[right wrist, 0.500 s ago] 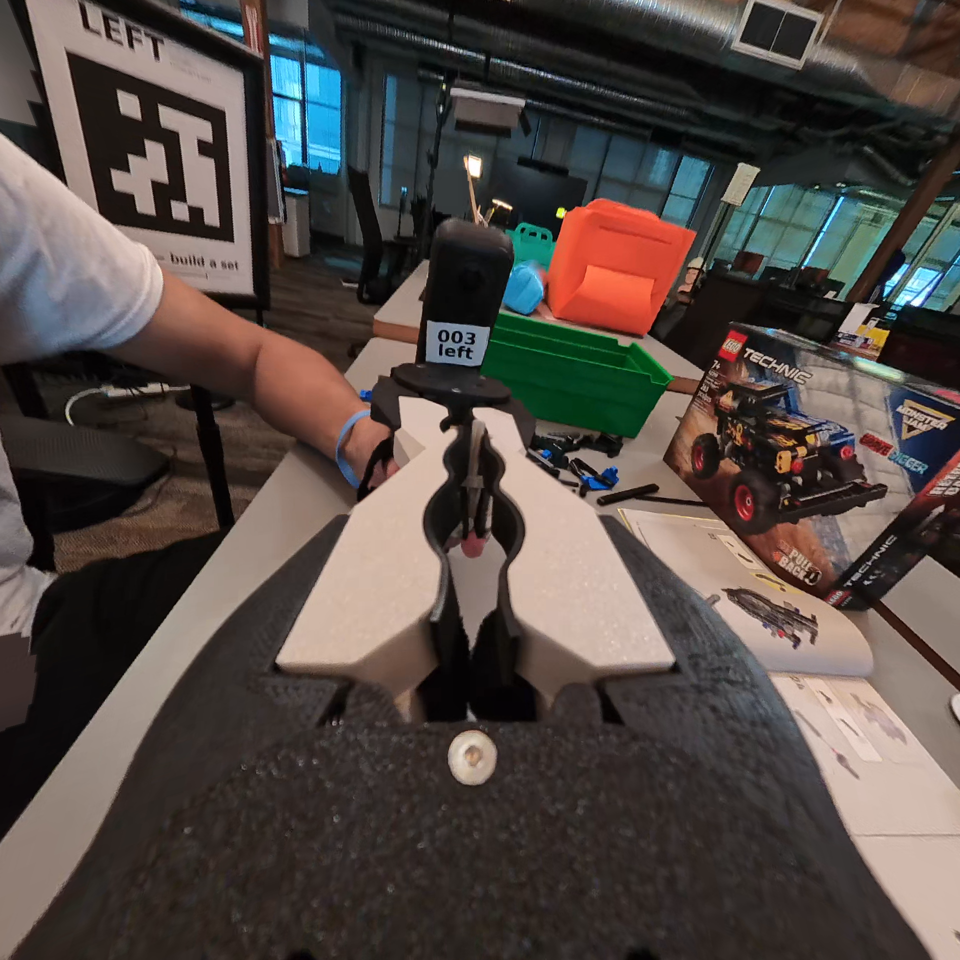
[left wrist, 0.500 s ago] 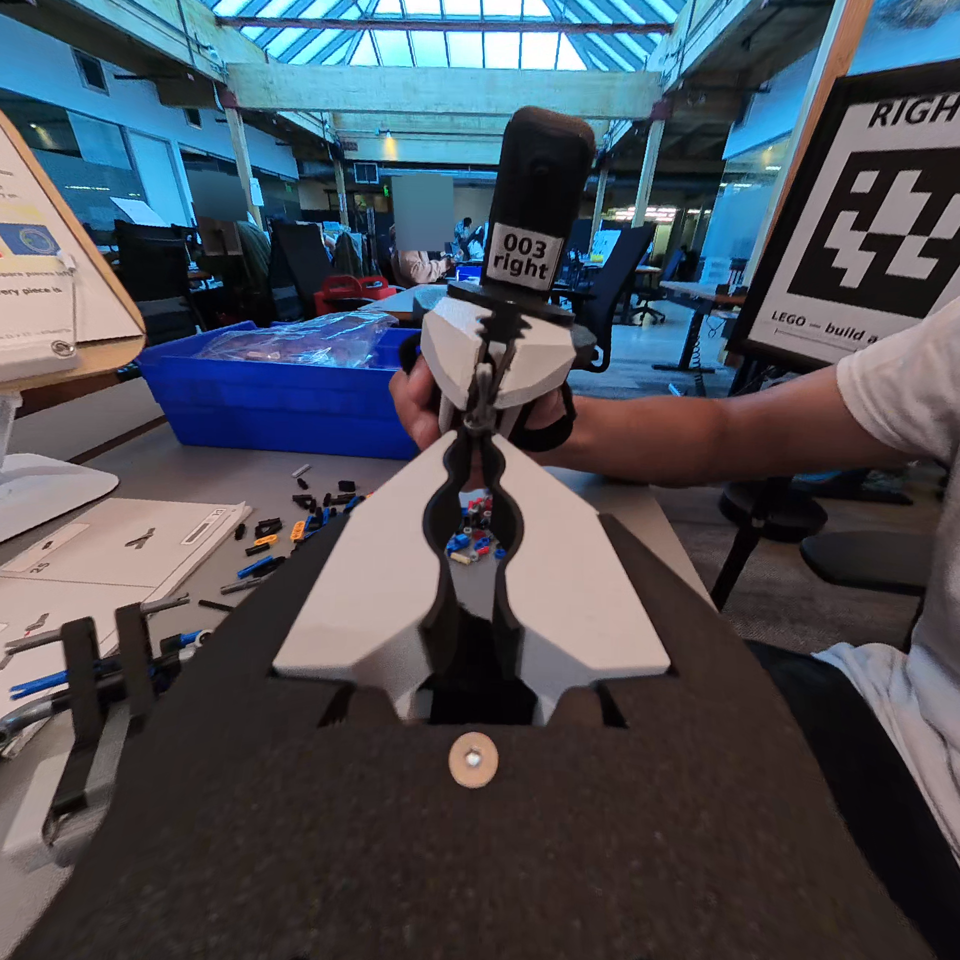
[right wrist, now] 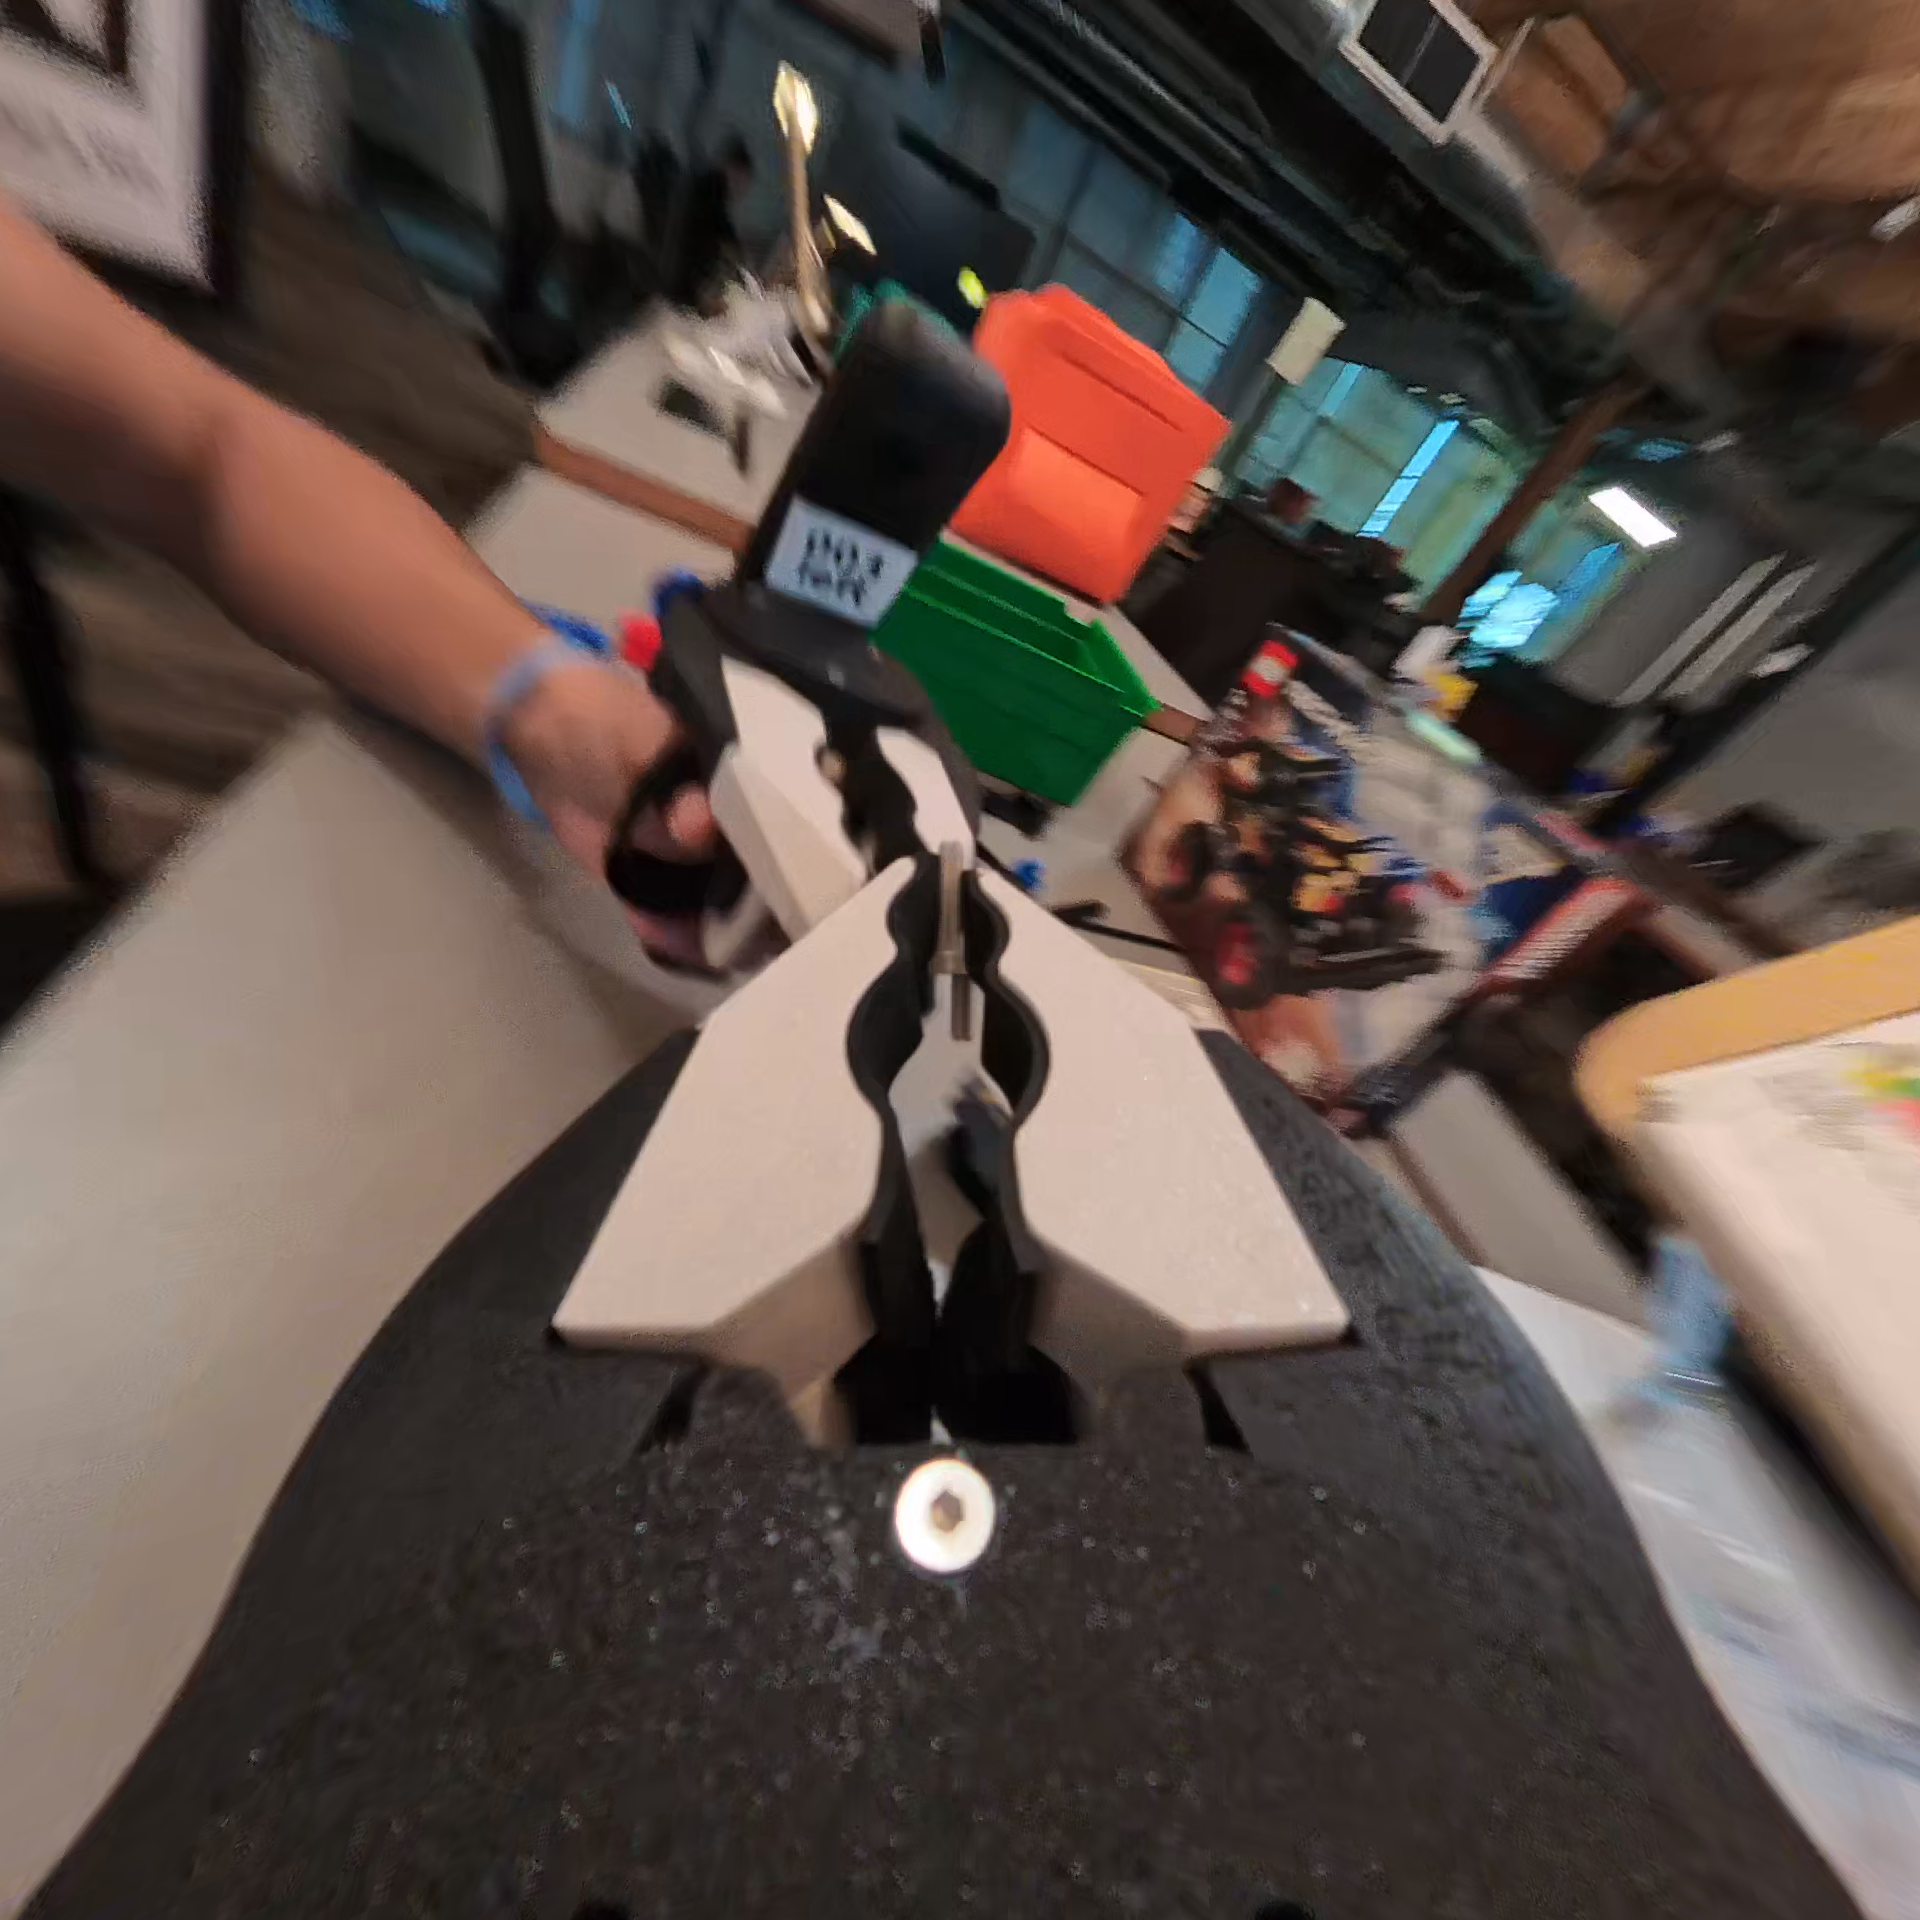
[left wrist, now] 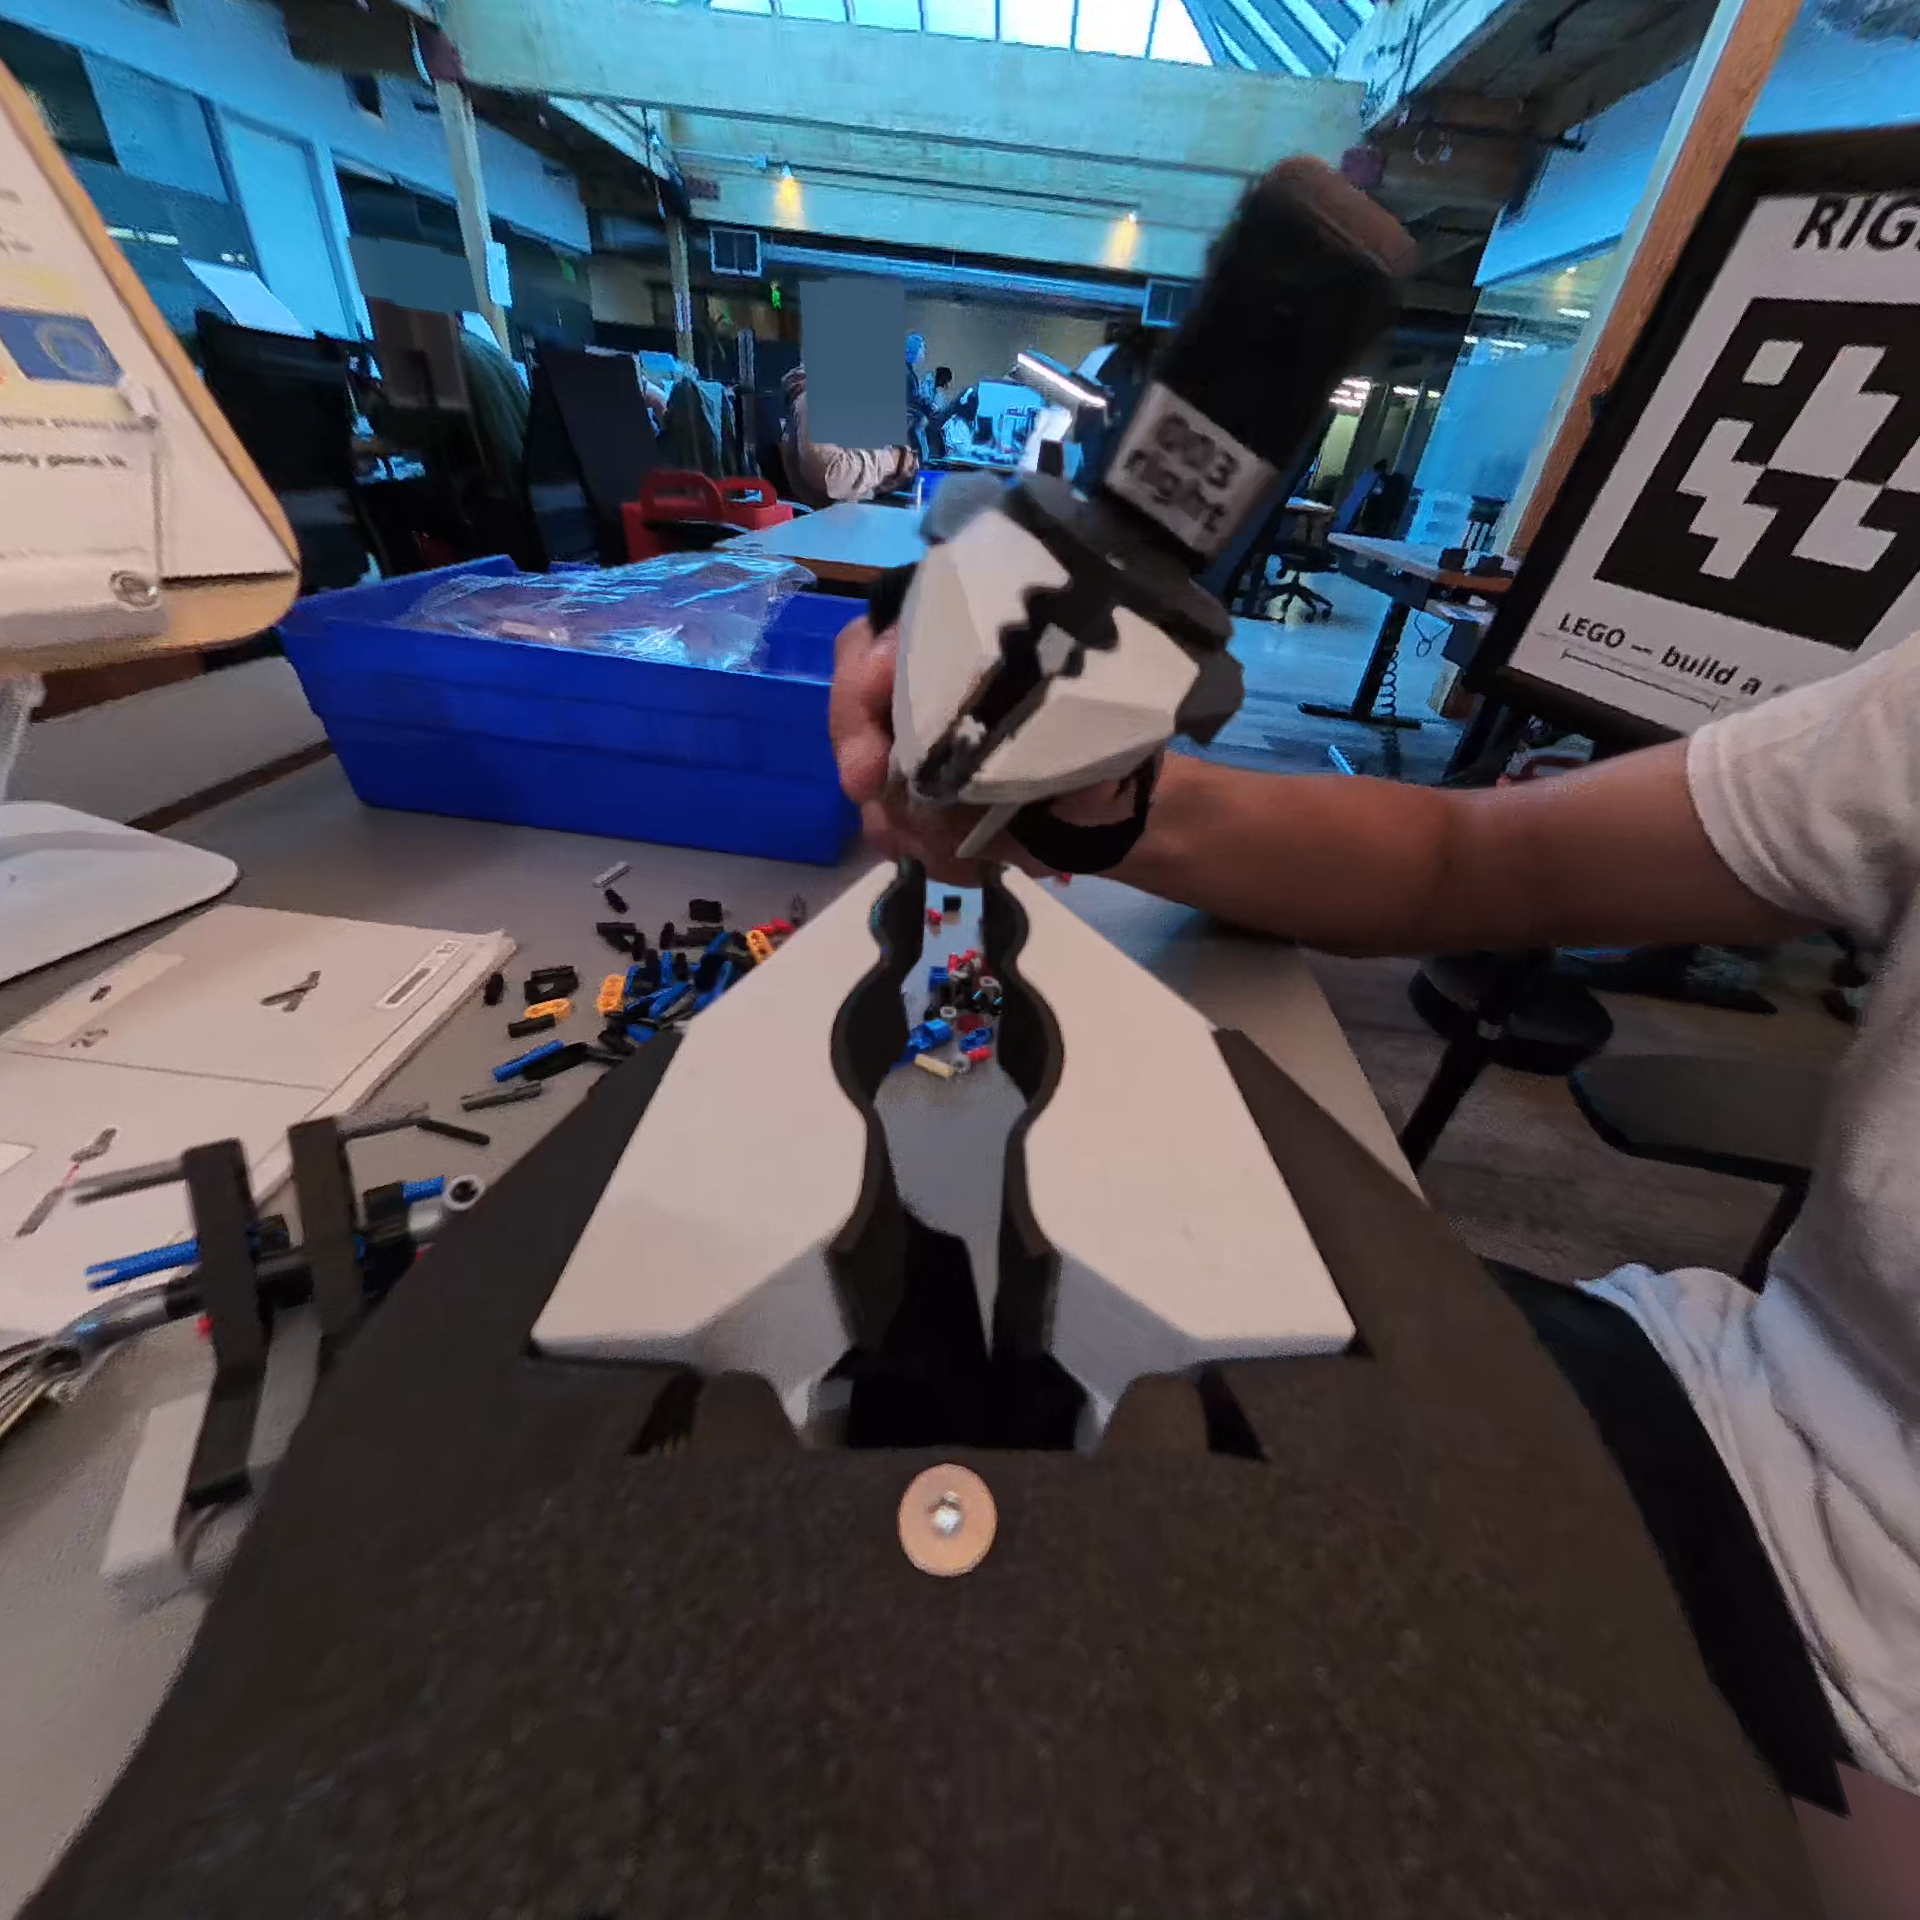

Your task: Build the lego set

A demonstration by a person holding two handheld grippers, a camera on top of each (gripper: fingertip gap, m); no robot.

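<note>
Lego work centres on a slim grey axle piece point(right wrist: 954, 961), pinched at the very tips of the right tool point(right wrist: 951, 883) and lying along the line of its fingers, in the air above the worktop point(right wrist: 260, 987). That tool is clamped on the piece by a short length only. The left tool point(left wrist: 951, 894) sits directly ahead of it, nose to nose. Its fingers are a narrow gap apart and carry nothing, and the worktop shows through between them.

Below and beyond the left tool's tips lie the loose lego pieces point(left wrist: 665, 977): black, blue, red and orange bits. A half-built black and blue assembly point(left wrist: 260, 1247) rests low to that tool's left, on the instruction booklet point(left wrist: 239, 997). The lego box point(right wrist: 1351, 862) stands ahead and to the right of the right tool.

The main risk, as I judge it, is losing the axle piece. Held so near the tips, it could pivot or slide out. The right wrist view is smeared, which suggests quick movement that would make this likelier. A dropped grey part would be hard to find among the scattered pieces. The two tools are also close enough that a careless swing could knock them together and dislodge it.
</note>
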